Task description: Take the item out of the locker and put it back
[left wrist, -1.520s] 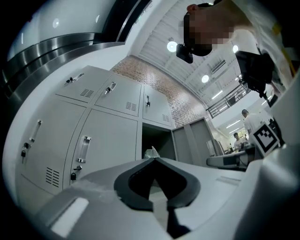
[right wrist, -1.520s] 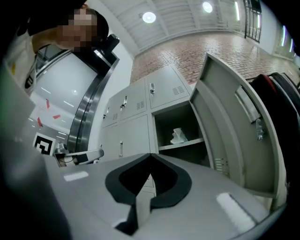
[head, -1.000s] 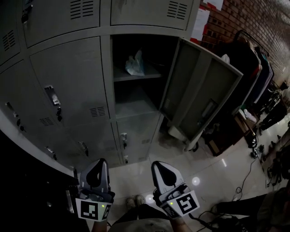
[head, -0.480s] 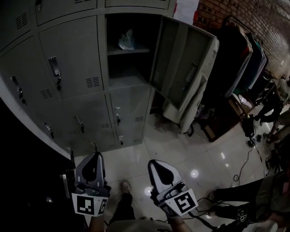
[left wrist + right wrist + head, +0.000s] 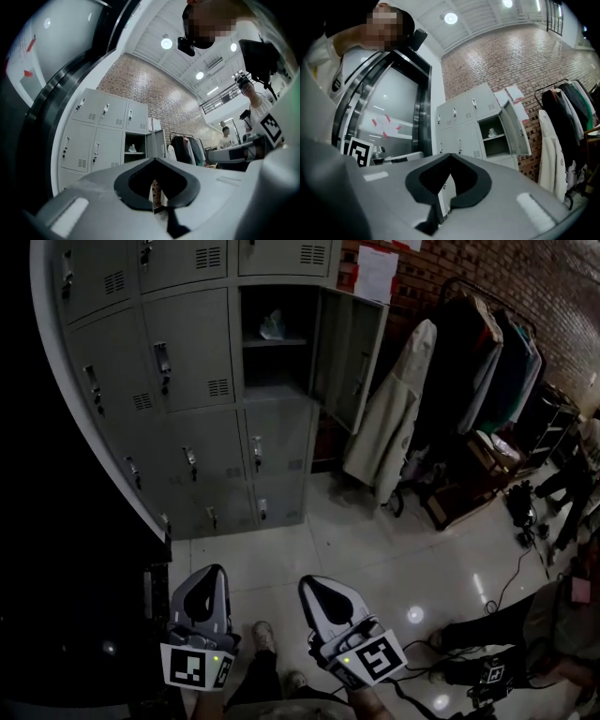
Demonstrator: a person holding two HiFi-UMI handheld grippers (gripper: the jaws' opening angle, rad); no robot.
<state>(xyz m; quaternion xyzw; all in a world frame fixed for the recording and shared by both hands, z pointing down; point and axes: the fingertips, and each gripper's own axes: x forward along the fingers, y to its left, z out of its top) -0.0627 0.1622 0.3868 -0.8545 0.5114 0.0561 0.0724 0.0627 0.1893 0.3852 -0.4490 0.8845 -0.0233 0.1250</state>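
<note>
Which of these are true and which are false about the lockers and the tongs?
1. One locker door stands open. True.
2. A pale item lies on the shelf inside that locker. True.
3. The right tongs hold the pale item. False: they are shut and empty.
4. The left tongs are wide open. False: they are shut too.
5. Coats hang to the right of the lockers. True.

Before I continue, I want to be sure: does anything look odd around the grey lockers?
One grey metal locker door stands open; the rest are shut. A pale crumpled item lies on the shelf inside. Nothing looks spilled or damaged.
</note>
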